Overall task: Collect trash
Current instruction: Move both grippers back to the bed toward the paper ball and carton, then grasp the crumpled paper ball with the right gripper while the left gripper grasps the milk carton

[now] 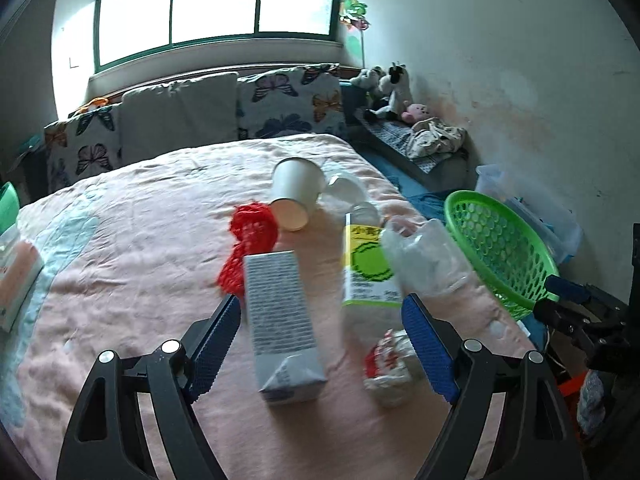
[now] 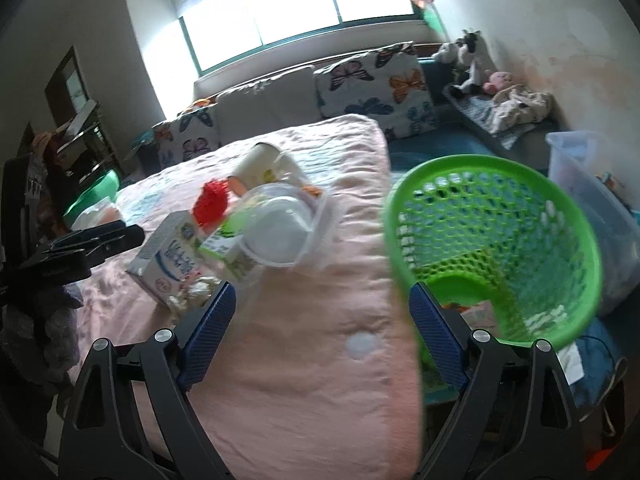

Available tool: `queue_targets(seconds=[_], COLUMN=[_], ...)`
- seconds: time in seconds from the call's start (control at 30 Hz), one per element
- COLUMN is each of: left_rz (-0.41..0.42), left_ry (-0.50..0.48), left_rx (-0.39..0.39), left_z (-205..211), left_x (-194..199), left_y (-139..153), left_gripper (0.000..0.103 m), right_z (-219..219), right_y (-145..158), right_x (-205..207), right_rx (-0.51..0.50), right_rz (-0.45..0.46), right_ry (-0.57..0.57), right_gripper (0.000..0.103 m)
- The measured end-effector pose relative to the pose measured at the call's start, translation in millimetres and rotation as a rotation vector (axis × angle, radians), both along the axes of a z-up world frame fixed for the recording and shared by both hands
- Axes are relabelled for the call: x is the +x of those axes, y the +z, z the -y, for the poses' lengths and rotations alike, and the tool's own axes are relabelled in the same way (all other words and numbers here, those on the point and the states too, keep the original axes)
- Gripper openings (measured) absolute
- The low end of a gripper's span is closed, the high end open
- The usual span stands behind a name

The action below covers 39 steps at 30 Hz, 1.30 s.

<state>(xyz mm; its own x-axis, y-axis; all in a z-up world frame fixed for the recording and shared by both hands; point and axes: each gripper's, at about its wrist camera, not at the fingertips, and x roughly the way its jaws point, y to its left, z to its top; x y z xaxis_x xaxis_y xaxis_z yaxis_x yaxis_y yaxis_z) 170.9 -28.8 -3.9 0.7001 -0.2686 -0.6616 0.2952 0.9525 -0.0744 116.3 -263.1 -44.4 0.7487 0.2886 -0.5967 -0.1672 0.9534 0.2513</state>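
Trash lies on the pink bedspread [image 1: 140, 240]: a grey-white carton [image 1: 282, 324], a green-yellow carton [image 1: 366, 268], a crumpled clear plastic container [image 1: 424, 260], a tipped paper cup [image 1: 298, 196], red netting [image 1: 250, 240] and a crumpled red-white wrapper [image 1: 390, 364]. My left gripper [image 1: 322, 308] is open above the grey-white carton, holding nothing. My right gripper [image 2: 322, 294] is open and empty over the bed edge, between the trash pile [image 2: 272, 232] and the green basket [image 2: 492, 256]. The basket holds a few scraps.
Butterfly cushions [image 1: 288, 100] line the bed's far side under a window. Stuffed toys [image 1: 390, 92] and clothes lie on a low bench at right. A clear plastic bin [image 2: 592, 200] stands behind the basket. A tissue pack [image 1: 18, 280] lies at the bed's left.
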Motion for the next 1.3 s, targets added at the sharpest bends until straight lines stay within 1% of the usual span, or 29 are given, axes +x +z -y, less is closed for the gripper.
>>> queue_targets(seconds=[0.33,0.47,0.8,0.97,1.17,1.2,1.27,1.3], left_rz=[-0.014,-0.018,-0.026,-0.034,-0.046,-0.048,-0.049,-0.049], left_ry=[0.059,0.078,0.108,0.096,0.079,0.077,0.071,0.067], left_rx=[-0.035,-0.04,-0.061,-0.067,-0.07,-0.07,-0.071,-0.071], left_z=[-26,-37,-59,-59,-53,-53,-51,-49], left_x=[-1,-2,-5,-7,-7,-7,-7,-8], left_y=[-4,-6,-10,-13,-19,-21,-22,-23], left_gripper=[0.08,0.08,0.08,0.08,0.08,0.08,0.08,0.08], right_z=[-59,-79,-110,-116,-118,-118,-117,-115], right_y=[-8,-14,-41,-48,-47,-46,-45,-44], right_x=[10,18,46,52,47,46,43,42], right_rx=[0.008,0.008,0.008,0.019,0.031,0.03,0.035,0.041], right_rz=[-0.02,-0.034,-0.112,-0.127,-0.125,-0.12,-0.115,-0.116], right_ry=[0.146,0.187,0.222,0.233,0.265,0.263,0.263,0.262], right_gripper=[0.084,0.083,0.076,0.074,0.059,0.058,0.052,0.051])
